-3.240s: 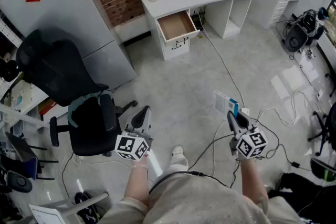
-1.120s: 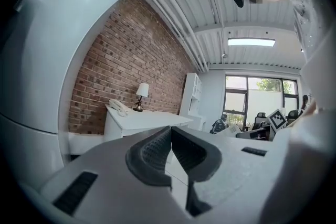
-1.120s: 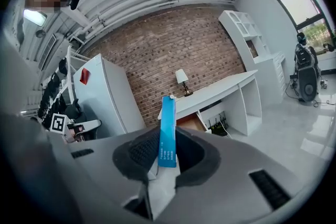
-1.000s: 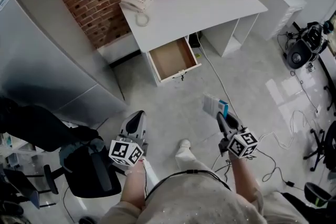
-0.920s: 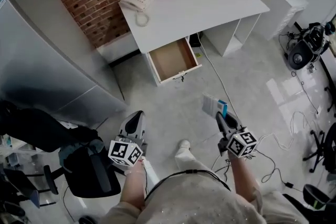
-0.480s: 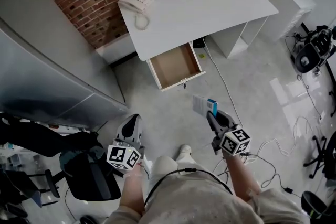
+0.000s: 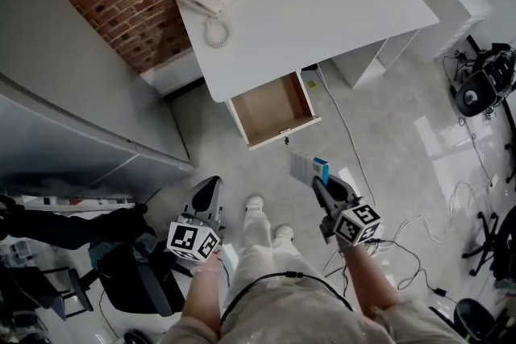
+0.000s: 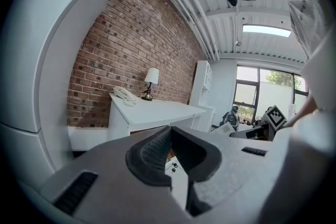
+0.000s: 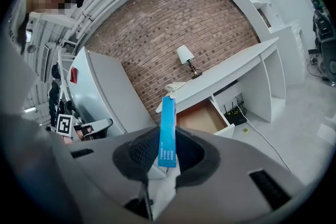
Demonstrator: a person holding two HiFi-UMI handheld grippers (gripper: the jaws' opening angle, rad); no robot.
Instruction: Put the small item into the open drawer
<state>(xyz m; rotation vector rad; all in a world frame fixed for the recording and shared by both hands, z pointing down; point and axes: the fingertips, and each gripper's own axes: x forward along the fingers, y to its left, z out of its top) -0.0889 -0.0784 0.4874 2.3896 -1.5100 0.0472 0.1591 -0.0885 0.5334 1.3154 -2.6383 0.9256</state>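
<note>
The box (image 9: 168, 131) stands upright, clamped on edge between the jaws of the right gripper (image 7: 321, 183). It is held above the floor, near the front of the open drawer (image 7: 274, 107) under the desk (image 7: 322, 4). The left gripper (image 7: 210, 188) holds nothing, its jaws pressed together.

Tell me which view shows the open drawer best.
Head view: it looks down into the drawer, showing its whole bottom. Right gripper view sees it slantwise behind the held box. Left gripper view shows only a sliver.
</note>
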